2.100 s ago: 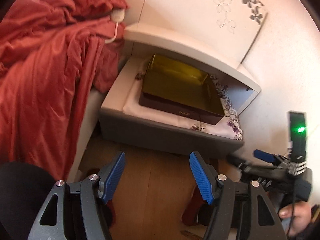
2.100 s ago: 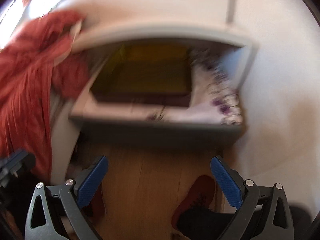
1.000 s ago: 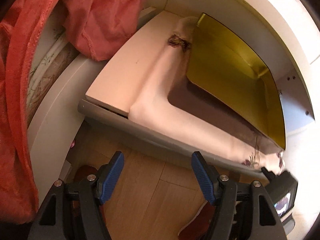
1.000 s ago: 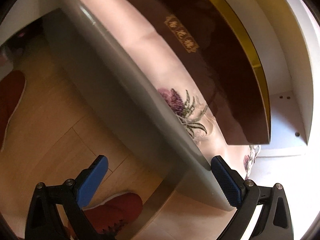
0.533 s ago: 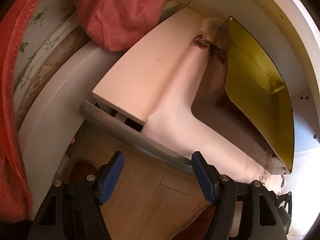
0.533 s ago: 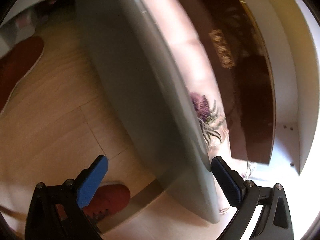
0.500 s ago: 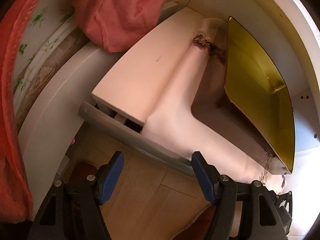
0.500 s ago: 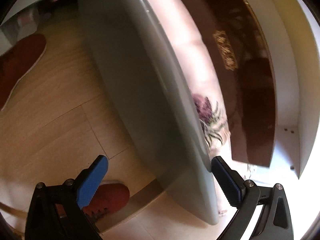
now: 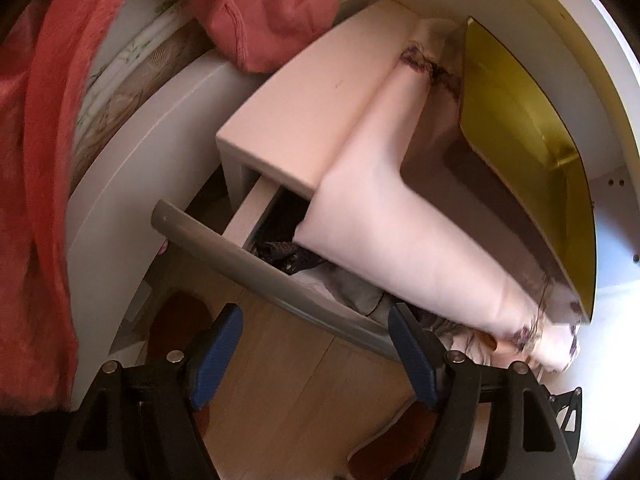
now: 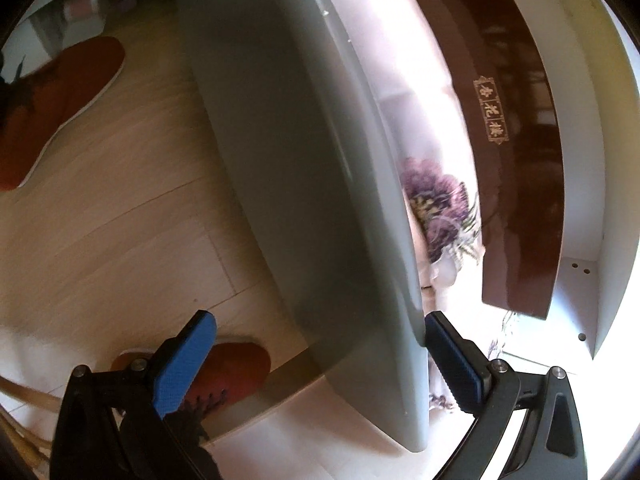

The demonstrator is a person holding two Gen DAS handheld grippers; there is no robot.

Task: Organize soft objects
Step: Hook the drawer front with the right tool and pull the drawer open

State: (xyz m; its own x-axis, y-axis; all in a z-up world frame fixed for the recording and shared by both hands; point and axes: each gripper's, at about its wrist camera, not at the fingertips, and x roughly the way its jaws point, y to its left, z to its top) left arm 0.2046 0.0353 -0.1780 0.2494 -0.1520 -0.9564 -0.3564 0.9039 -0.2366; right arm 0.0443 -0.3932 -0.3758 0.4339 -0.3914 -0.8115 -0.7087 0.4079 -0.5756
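Note:
A nightstand drawer stands partly pulled out, its grey front (image 9: pixel 280 276) toward me. Dark lacy garments (image 9: pixel 280 252) and a grey one (image 9: pixel 360 292) lie inside. A white cloth with purple flowers (image 9: pixel 380 216) drapes over the nightstand top and down over the drawer. My left gripper (image 9: pixel 314 320) hovers above the drawer front with its jaws opening and nothing gripped. In the right wrist view my right gripper (image 10: pixel 320 320) straddles the grey drawer front (image 10: pixel 300 160), wide open. One of its fingertips (image 10: pixel 434 322) sits behind the front's top edge, by the floral cloth (image 10: pixel 436 200).
An open gold-lined box (image 9: pixel 520 140) with a dark brown side (image 10: pixel 516 160) rests on the cloth. A red blanket (image 9: pixel 40 160) hangs from the bed at the left. Red slippers (image 10: pixel 60 108) (image 10: pixel 232 368) lie on the wood floor (image 9: pixel 300 380) below the drawer.
The drawer has slid out from the nightstand, and the dark garments inside now show. Both views have rolled a little; the right gripper stays astride the drawer front.

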